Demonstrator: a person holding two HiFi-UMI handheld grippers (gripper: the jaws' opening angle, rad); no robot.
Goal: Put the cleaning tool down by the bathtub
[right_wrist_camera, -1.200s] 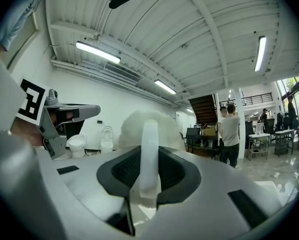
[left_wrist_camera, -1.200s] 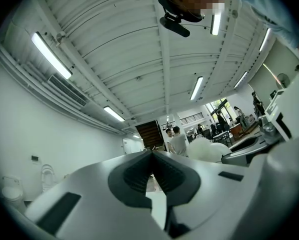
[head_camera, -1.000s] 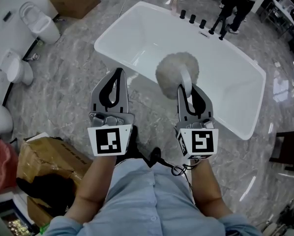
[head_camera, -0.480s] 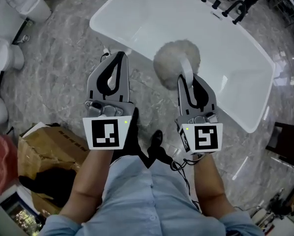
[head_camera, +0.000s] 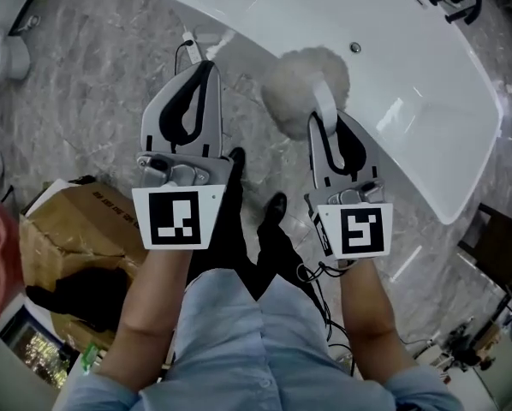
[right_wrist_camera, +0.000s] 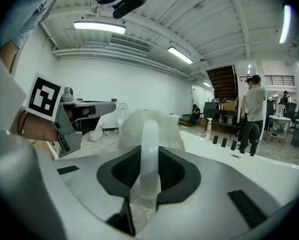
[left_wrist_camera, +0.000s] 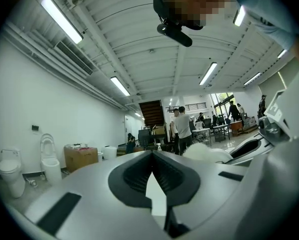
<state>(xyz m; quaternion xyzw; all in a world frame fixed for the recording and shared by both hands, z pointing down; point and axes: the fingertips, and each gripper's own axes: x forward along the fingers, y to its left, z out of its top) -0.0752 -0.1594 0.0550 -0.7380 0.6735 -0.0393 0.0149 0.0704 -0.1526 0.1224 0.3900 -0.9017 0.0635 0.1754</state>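
Right gripper point(head_camera: 324, 125) is clenching its two jaws on the curved, translucent-white plastic handle point(right_wrist_camera: 148, 149) of the cleaning tool, a duster-like piece with a round, fluffy off-white head point(head_camera: 306, 88). In the right gripper view the handle is rising straight up between the dark pads, with the fluffy head point(right_wrist_camera: 154, 126) standing just past the jaw tips. The tool is being held off the ground. In the head view its head is overlapping the near rim of the large white oval bathtub point(head_camera: 427, 101), partly over the basin and partly over the grey marbled floor point(head_camera: 85, 84); whether it is touching the rim cannot be told. Left gripper point(head_camera: 206, 67) is holding alongside, just to the left of the tool and apart from it. Its jaws are pressed together with nothing between them, as the left gripper view point(left_wrist_camera: 152, 154) is showing. Both marker cubes are facing the head camera. The person is standing at the tub's near side in a light blue shirt point(head_camera: 256, 332) and black trousers, feet on the floor between the two grippers. A torn brown cardboard box point(head_camera: 76, 229) is sitting on the floor at the left, well apart from the tub. In the right gripper view, the tub rim point(right_wrist_camera: 224, 156) is running off to the right, with a row of black tap knobs point(right_wrist_camera: 223, 141) on its far edge and a person standing point(right_wrist_camera: 253, 111) beyond them. A white toilet point(left_wrist_camera: 48, 159) is showing against the wall in the left gripper view.
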